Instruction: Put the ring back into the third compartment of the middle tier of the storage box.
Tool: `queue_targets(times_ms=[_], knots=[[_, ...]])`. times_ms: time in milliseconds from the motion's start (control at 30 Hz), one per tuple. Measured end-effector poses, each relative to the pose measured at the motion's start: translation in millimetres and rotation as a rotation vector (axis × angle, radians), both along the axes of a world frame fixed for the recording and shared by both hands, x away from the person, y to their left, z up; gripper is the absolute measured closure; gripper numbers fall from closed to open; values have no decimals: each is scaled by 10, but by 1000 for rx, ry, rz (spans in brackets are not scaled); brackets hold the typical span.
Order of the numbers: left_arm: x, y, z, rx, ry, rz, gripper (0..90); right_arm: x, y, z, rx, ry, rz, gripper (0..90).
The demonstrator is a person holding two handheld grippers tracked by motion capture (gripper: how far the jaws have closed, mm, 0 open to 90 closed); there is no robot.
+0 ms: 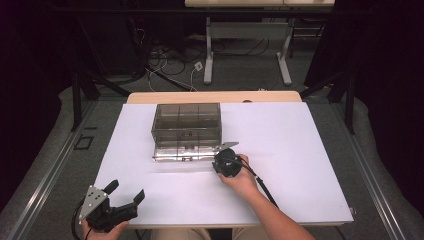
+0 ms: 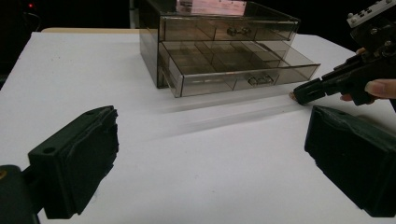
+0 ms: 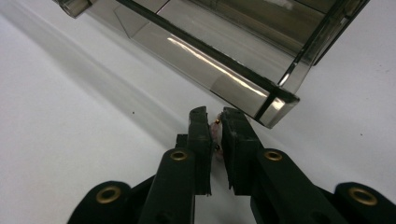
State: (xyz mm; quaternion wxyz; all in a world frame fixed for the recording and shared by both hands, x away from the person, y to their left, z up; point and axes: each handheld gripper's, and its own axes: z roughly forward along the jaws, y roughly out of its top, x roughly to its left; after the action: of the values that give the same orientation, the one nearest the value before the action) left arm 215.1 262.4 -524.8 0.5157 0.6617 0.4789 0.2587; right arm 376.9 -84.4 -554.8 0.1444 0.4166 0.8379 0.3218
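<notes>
A smoky clear drawer box [image 1: 186, 131] stands at the back middle of the white table top [image 1: 300, 150]. Its lower drawer [image 2: 233, 70] is pulled out, and its compartments look bare. My right gripper [image 3: 215, 116] points down at the table just off the drawer's front right corner [image 3: 275, 105]. It is shut on a tiny pinkish object with gold specks [image 3: 215, 127]. In the high view the right gripper [image 1: 223, 161] sits right of the drawer front. My left gripper [image 1: 126, 191] rests at the table's near left edge, open with nothing between its fingers.
The upper drawer [image 2: 229, 29] is closed and has a small metal handle. A wooden table edge [image 1: 215, 96] shows behind the white sheet. Beyond it are cables on the floor [image 1: 165, 62] and white desk legs [image 1: 285, 60]. Dark curtains flank both sides.
</notes>
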Motion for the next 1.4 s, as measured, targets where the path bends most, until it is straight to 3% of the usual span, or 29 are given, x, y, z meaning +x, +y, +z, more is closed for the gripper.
queue_targets(times_ms=[133,533,567,600,667,900,1400], knots=[[1,-2,-2,0,0,2,32,1,-3,-1,-2,-3,8,869],[-1,1,0,-5,3,4,32,-6,8,-2,-6,-10,21,872],[-1,2,0,-4,3,3,32,2,16,-35,21,-54,22,872],[-1,1,0,-4,3,3,32,-1,19,-36,21,-57,22,872],[-2,1,0,-6,3,3,32,-13,10,0,-24,-25,32,872],[-2,1,1,-6,5,5,32,-40,1,3,-36,-41,36,872],[2,9,-1,-11,3,10,32,-140,-39,66,11,-55,72,872]])
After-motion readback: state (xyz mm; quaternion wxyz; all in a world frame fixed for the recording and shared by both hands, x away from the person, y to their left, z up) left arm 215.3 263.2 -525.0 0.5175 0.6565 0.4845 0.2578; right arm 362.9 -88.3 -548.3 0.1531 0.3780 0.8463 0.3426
